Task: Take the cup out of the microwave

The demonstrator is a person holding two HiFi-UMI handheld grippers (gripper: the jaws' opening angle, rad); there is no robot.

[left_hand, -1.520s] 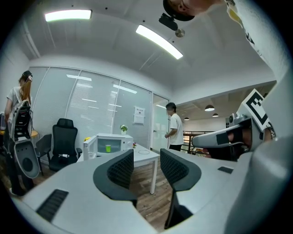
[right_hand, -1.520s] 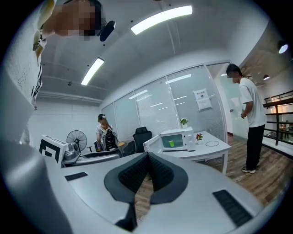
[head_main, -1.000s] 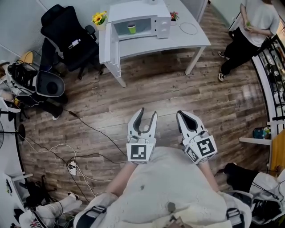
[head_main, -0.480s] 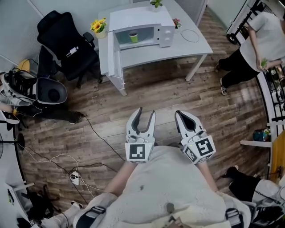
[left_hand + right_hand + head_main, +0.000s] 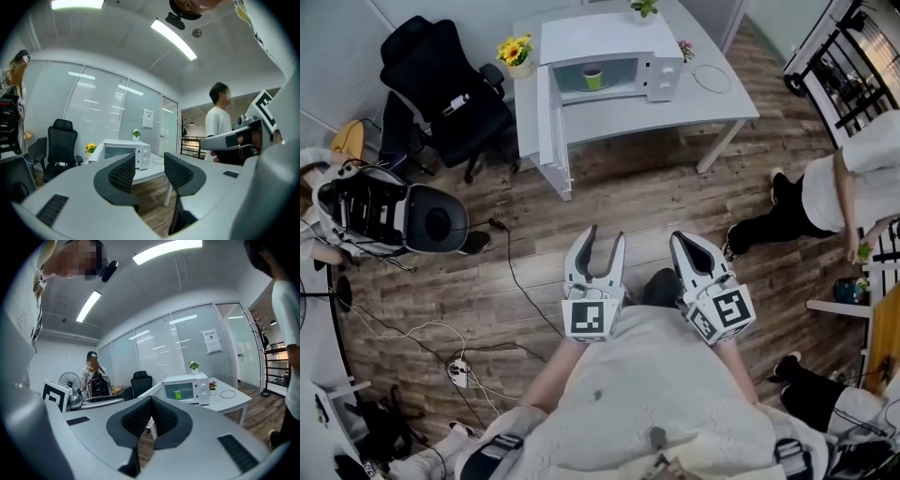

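Cup (image 5: 592, 79) stands far ahead of the part-open left gripper (image 5: 605, 234) and closed right gripper (image 5: 682, 242), both empty; reaching closed could topple it.

No legible text anywhere; paper notice (image 5: 212, 341) on the glass wall (image 5: 154, 352), print too small to read

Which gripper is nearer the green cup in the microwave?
Left, marginally. The left gripper points almost straight at the green cup; the right gripper sits off to the cup's right. Both are far from it.
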